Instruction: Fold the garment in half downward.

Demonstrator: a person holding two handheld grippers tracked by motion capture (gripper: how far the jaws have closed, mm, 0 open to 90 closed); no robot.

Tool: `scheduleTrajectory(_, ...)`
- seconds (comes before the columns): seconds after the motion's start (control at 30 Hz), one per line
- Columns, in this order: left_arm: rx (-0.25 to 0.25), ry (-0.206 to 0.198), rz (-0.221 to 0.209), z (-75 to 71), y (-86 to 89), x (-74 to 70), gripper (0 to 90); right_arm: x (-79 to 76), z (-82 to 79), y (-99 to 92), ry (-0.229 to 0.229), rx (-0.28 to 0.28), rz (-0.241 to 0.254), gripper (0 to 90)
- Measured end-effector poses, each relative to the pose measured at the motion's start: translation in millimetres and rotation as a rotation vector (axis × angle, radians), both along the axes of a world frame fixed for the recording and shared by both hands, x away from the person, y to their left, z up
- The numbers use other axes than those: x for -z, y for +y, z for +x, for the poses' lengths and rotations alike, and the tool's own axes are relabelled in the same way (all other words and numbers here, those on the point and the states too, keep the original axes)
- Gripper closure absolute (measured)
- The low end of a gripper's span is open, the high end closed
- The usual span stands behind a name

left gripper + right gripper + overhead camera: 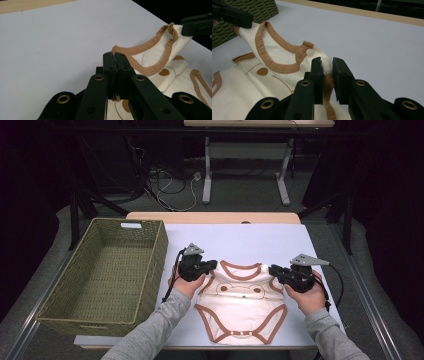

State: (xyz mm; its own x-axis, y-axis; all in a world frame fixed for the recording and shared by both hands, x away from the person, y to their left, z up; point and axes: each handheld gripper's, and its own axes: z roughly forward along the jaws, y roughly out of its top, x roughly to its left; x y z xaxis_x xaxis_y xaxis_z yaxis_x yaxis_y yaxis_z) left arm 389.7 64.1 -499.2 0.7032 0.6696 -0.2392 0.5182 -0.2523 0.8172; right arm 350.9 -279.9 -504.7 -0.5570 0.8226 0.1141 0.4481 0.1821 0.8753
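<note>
Bodysuit point(241, 305), cream with brown trim and bear print, pinched at each shoulder by left gripper point(212, 265) and right gripper point(274, 270)

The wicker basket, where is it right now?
In the high view the wicker basket sits at the table's left edge, just left of the left claw and the baby bodysuit.

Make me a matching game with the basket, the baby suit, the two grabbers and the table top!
Things:
1. basket
2. baby suit
3. left gripper and right gripper
4. table top

Descriptions:
A. cream with brown trim
B. green and woven, with nothing inside
C. plain white
D. black, pinching the shoulders

Pairs: 1-B, 2-A, 3-D, 4-C
</note>
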Motion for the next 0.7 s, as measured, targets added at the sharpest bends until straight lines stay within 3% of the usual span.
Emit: scheduleTrajectory(0.7, 0.078, 0.020, -0.049, -49.6, 11.8, 12.3, 87.7, 12.1, -51.3, -4.9, 0.004, -0.037, 0.046, 79.4)
